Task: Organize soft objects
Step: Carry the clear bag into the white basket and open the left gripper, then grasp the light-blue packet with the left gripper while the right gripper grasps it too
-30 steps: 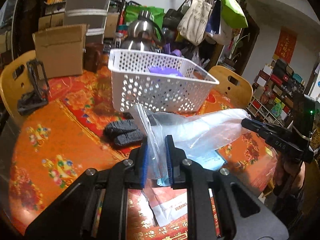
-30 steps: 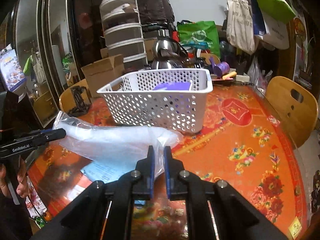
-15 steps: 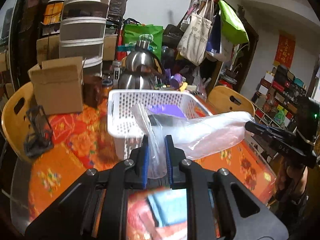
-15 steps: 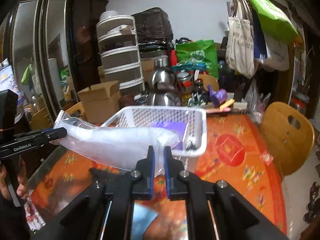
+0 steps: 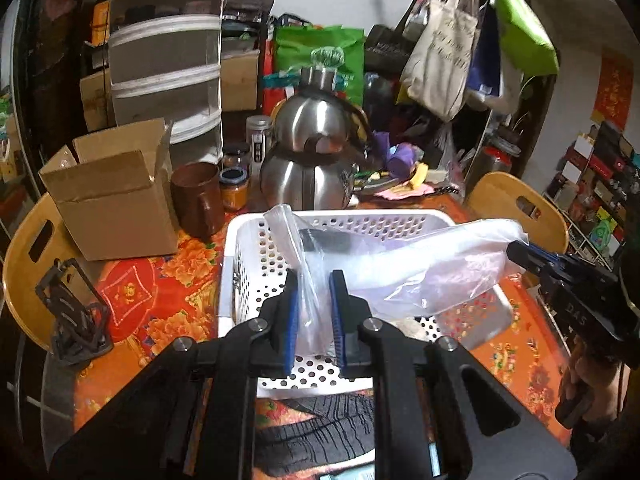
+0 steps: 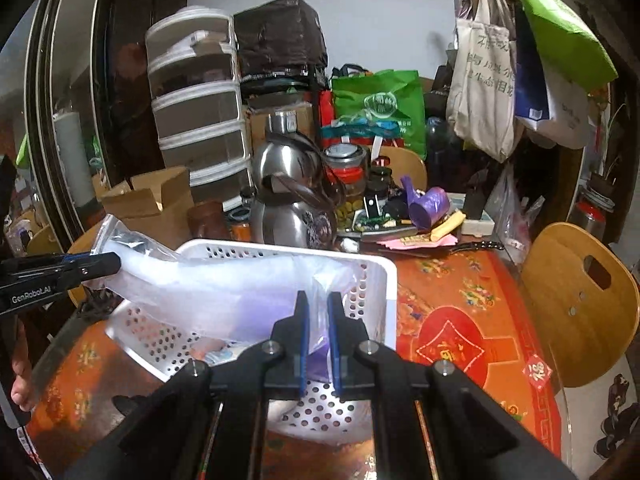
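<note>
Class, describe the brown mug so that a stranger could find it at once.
Start at the white perforated basket on the orange table. Behind its left corner stands an open cardboard box; the brown mug stands beside it, the only dark brown cup, with glass jars on its other side.

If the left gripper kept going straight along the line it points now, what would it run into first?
Probably the white basket. The left gripper, shut on the clear plastic bag, points down over the basket's near rim, so its perforated floor or far wall likely comes first, before the steel kettle behind. Depth is hard to judge.
</note>
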### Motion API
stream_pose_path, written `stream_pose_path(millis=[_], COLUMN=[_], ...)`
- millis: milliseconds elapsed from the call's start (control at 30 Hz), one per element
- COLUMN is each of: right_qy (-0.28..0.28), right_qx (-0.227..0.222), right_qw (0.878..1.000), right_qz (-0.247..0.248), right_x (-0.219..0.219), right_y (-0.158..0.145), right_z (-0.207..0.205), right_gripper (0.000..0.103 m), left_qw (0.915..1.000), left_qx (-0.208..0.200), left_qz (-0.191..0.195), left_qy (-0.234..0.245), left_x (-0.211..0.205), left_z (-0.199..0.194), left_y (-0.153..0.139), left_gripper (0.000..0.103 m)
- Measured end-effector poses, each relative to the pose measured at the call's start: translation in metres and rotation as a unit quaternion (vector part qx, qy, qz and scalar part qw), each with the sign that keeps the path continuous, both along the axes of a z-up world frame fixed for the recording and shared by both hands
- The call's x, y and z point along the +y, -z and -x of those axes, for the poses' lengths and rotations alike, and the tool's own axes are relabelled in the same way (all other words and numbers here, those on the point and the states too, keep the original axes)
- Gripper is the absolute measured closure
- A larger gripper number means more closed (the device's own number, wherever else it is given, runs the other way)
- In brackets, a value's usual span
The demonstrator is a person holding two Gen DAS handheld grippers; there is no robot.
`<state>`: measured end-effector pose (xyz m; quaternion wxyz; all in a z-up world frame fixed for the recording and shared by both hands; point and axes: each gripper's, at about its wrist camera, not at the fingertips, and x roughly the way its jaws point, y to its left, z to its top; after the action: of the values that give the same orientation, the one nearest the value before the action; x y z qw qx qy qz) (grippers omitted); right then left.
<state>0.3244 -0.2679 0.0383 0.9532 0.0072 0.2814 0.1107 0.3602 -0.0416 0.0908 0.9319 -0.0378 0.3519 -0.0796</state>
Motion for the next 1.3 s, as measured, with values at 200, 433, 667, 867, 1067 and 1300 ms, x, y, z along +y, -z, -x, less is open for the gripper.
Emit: stream_pose_path(millis=[200, 433, 667, 867, 1067, 1300], right_qy=[-0.004, 0.020, 0.017, 0.018, 0.019, -0.017], right_qx=[-0.008, -0.007, 0.008, 0.019, 0.035, 0.055], right_qw=[1.000, 1.000, 1.000, 1.000, 0.999, 0.998], right_qz=[0.011, 0.011, 0.016, 0.009, -0.011, -0.039], right_x=[0.003, 0.002, 0.006, 0.008, 0.004, 0.009], right_y=[0.009, 0.022, 0.030, 0.036, 0.048, 0.080], right_z=[-0.004, -0.004, -0.005, 0.004, 0.038, 0.103], right_gripper=[0.093, 0.032, 0.032, 0.032, 0.032, 0.032], left_qw=[0.9999, 0.9976, 0.9982, 0.9983, 0.9975, 0.9972], left_qx=[0.005, -0.026, -0.013, 0.000, 0.009, 0.034], left_qz=[-0.001, -0.055, -0.048, -0.049, -0.060, -0.052], left_qy=[-0.016, -0.034, -0.032, -0.032, -0.037, -0.041], left_x=[0.002, 0.006, 0.011, 0.015, 0.026, 0.049], left_z=[-0.009, -0.002, 0.002, 0.016, 0.057, 0.114], left_y=[0.018, 0.034, 0.035, 0.042, 0.055, 0.092], left_gripper=[0.090, 0.010, 0.010, 0.010, 0.010, 0.010])
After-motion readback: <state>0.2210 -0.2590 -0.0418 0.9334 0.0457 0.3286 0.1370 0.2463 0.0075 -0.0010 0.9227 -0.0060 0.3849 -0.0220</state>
